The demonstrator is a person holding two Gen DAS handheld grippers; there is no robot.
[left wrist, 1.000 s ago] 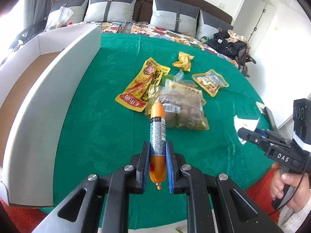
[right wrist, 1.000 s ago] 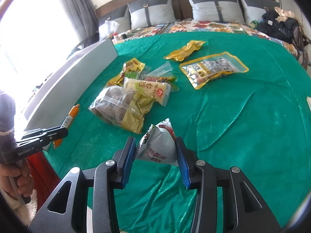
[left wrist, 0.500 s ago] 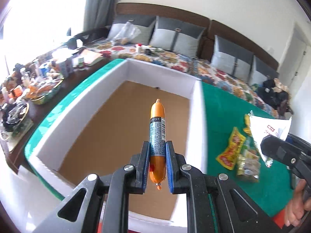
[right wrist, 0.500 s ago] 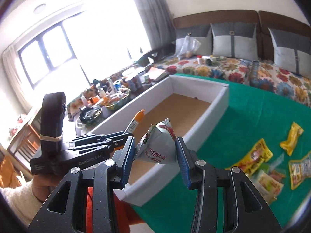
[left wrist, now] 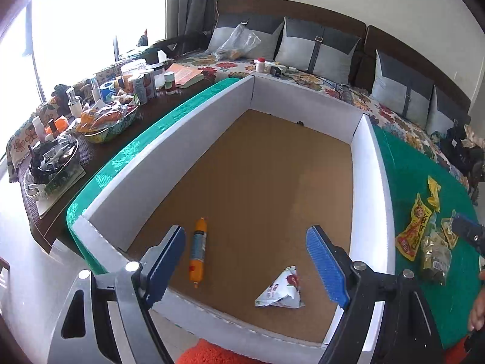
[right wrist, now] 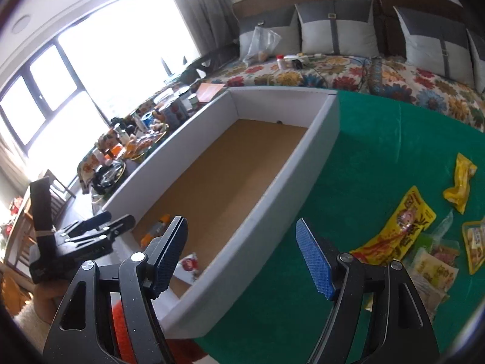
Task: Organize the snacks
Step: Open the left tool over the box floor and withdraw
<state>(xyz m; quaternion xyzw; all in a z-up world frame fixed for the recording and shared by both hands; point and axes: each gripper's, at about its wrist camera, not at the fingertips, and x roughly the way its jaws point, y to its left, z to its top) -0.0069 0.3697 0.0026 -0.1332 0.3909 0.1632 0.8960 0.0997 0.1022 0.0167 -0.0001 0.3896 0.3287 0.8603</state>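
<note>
White-walled box (left wrist: 374, 188), brown cardboard floor, sits on the green cloth (right wrist: 363, 157). Inside, near its front wall: orange sausage stick (left wrist: 198, 250) lying flat toward the front-left corner; white triangular snack packet (left wrist: 282, 289) beside it, apart, toward the right wall. Left gripper (left wrist: 245, 261) above the box's front end, jaws opening, nothing between them. Right gripper (right wrist: 242, 256) over the box's right wall, jaws opening, empty. Right of the box, on the cloth: loose snack packets (right wrist: 403, 227). In the right wrist view both boxed items are partly hidden behind the gripper's finger; packet print unreadable.
</note>
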